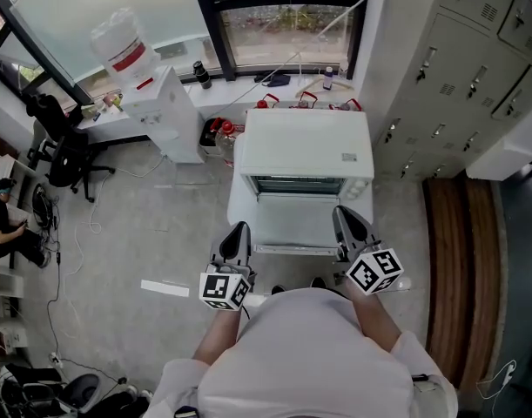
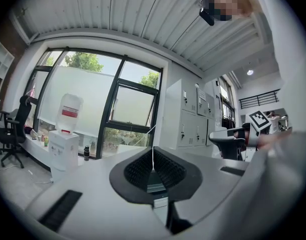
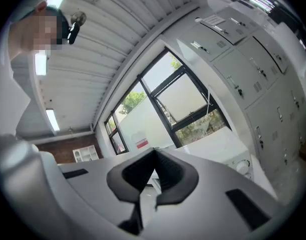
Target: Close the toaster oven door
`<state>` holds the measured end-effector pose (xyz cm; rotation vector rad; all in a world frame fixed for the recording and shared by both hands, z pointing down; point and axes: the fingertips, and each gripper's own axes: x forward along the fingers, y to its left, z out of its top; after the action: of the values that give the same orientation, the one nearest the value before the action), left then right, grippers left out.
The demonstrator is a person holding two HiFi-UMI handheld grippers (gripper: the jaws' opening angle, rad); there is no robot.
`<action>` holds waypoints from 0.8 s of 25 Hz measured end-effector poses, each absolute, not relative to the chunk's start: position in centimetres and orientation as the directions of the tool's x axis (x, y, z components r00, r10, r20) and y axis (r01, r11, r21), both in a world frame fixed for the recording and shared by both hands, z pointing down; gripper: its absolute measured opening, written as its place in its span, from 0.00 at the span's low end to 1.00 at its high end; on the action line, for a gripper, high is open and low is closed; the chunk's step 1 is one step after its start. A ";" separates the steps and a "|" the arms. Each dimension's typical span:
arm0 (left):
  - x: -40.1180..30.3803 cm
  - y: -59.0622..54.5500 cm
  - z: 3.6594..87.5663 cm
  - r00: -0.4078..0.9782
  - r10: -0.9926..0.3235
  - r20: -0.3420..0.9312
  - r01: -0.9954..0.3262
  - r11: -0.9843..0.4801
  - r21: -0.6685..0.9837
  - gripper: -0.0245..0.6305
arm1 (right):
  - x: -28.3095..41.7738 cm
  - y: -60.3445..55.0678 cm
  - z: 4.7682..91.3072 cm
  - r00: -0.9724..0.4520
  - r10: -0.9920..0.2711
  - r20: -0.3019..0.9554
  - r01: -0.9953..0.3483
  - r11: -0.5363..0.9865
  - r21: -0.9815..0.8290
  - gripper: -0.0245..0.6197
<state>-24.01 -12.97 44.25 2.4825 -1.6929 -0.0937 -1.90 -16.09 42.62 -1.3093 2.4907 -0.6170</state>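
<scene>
My left gripper (image 1: 237,235) and right gripper (image 1: 345,219), both closed and empty, hover at the front corners of the door (image 1: 293,223), which lies folded down and open on the toaster oven (image 1: 305,146).

The lowered door (image 1: 292,223) of the toaster oven (image 1: 305,151) juts out level, its front corners flanked by the left gripper (image 1: 238,232) and right gripper (image 1: 344,214). Open floor (image 1: 152,225) lies left of the oven, up to the water dispenser (image 1: 161,111). Lockers (image 1: 457,77) stand near on the right, leaving a narrower passage.
</scene>
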 end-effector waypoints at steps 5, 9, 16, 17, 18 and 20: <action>-23.3 -13.2 44.3 0.373 -0.927 0.031 -0.920 -0.365 0.143 0.07 | -1.0 -16.4 43.9 -0.589 -0.805 -0.071 -0.571 0.476 -0.669 0.05; -22.7 -13.2 44.4 0.376 -0.926 0.041 -0.919 -0.367 0.145 0.07 | -0.7 -16.3 45.2 -0.621 -0.773 -0.132 -0.358 0.430 -0.829 0.05; -22.0 -13.2 44.6 0.377 -0.924 0.055 -0.920 -0.367 0.139 0.07 | -0.7 -15.7 47.1 -0.676 -0.714 -0.184 -0.239 0.449 -0.861 0.05; -21.8 -13.3 44.6 0.378 -0.924 0.057 -0.920 -0.368 0.133 0.07 | -0.6 -15.7 47.6 -0.682 -0.708 -0.186 -0.231 0.450 -0.863 0.05; -21.7 -13.3 44.6 0.378 -0.924 0.059 -0.921 -0.369 0.128 0.07 | -0.6 -15.7 48.1 -0.687 -0.702 -0.189 -0.224 0.452 -0.863 0.06; -21.4 -13.2 44.6 0.380 -0.923 0.064 -0.921 -0.370 0.123 0.07 | -0.3 -15.5 49.1 -0.695 -0.695 -0.186 -0.213 0.446 -0.870 0.06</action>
<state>-21.41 -13.21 44.60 2.4917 -1.6767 -0.0228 -0.35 -15.55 49.07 -0.7584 2.1710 -1.1987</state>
